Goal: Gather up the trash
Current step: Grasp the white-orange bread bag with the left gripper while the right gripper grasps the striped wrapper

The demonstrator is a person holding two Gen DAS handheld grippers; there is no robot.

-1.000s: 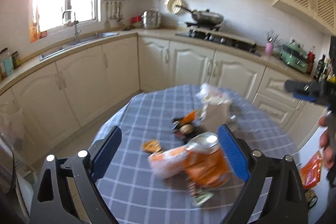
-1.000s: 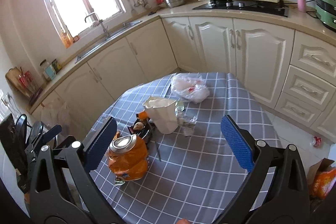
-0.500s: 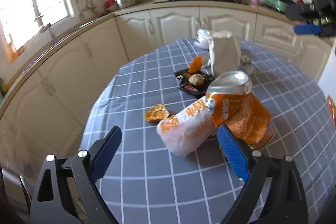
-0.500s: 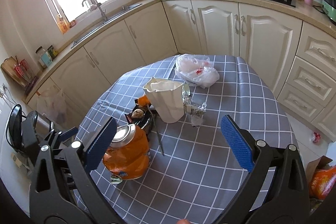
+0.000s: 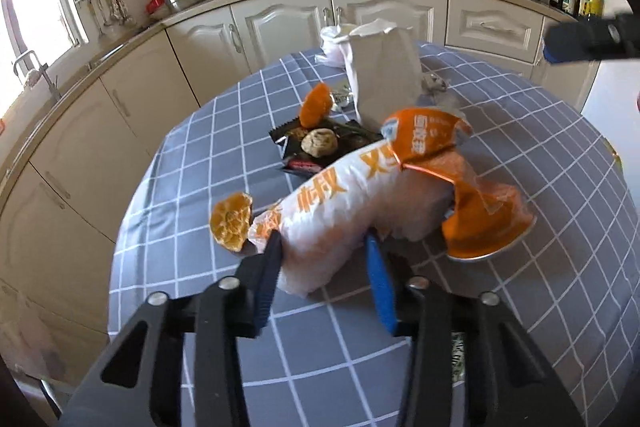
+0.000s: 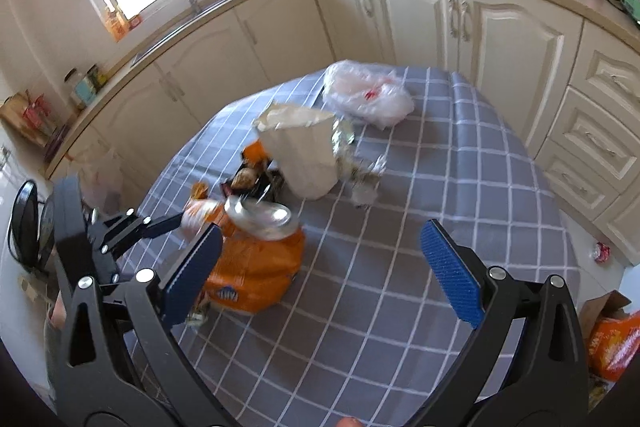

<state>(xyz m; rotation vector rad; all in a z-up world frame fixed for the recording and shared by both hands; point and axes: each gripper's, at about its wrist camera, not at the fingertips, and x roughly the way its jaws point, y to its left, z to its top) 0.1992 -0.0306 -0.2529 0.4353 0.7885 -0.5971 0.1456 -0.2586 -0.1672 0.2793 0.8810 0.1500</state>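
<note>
An orange-and-white plastic wrapper [image 5: 332, 211] lies on the grey checked tablecloth [image 5: 540, 147]. My left gripper [image 5: 326, 261] is closing its jaws on the wrapper's near end, and both blue pads press its sides. In the right wrist view the left gripper [image 6: 180, 223] reaches in from the left. Against the wrapper leans an orange snack bag with a silver end [image 5: 480, 223] [image 6: 256, 259]. A piece of orange peel [image 5: 232, 223] sits just left of the wrapper. My right gripper [image 6: 320, 267] hangs open above the cloth with nothing between its fingers.
Behind the wrapper lie a black tray with a biscuit [image 5: 320, 143], an upright white paper bag [image 6: 304, 151], crumpled foil [image 6: 360, 179] and a white plastic bag [image 6: 368, 95]. Cream cabinets [image 6: 480, 27] ring the table. An orange bag in a box [image 6: 612, 343] stands on the floor.
The left gripper dropped toward the table, rolled, and its jaws came together around the wrapper's near end. The right gripper sank a little and stayed open.
</note>
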